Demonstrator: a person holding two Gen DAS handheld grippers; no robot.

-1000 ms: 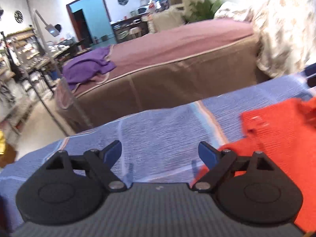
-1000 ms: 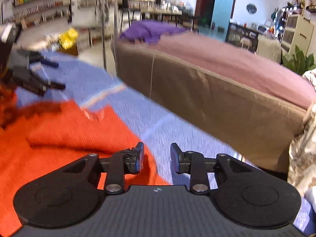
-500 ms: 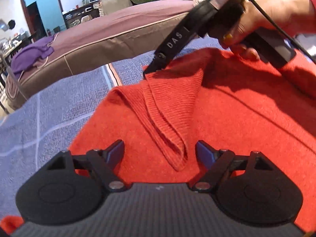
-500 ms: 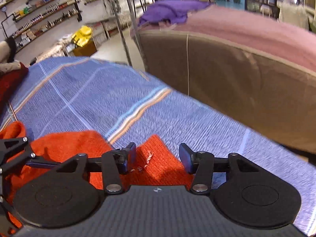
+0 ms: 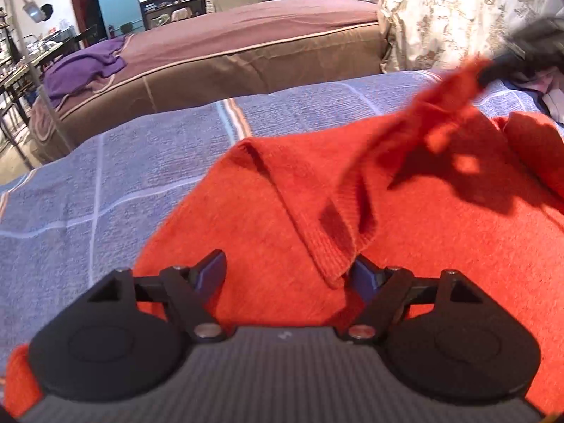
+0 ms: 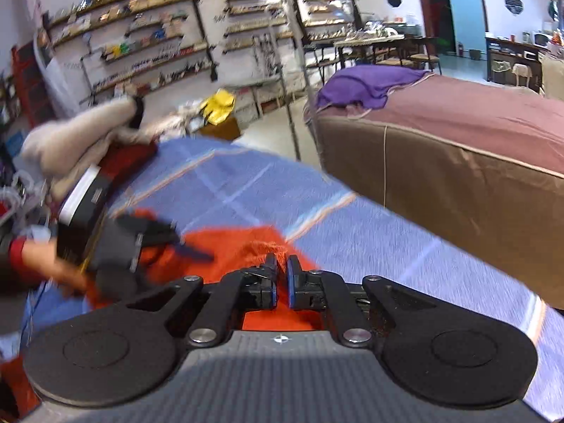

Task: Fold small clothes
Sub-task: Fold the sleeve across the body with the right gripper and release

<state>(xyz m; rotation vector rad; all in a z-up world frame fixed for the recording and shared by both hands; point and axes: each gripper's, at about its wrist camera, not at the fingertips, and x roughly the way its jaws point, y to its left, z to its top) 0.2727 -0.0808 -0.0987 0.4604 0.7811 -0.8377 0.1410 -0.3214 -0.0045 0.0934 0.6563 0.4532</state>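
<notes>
An orange knit sweater lies on the blue striped cloth. My left gripper is open, low over the sweater, with a folded sleeve end between its fingers. My right gripper is shut on a corner of the sweater and lifts it; in the left wrist view it shows blurred at the upper right, pulling the fabric up. In the right wrist view the left gripper and the hand that holds it rest over the sweater at the left.
A brown-covered bed with a purple cloth stands beyond the blue surface. A floral quilt is at the right. Shelves line the far wall. A metal pole stands by the bed.
My right gripper has closed on the sweater's corner and raised it. My left gripper has stayed open over the sweater, with the sleeve end now between its fingers.
</notes>
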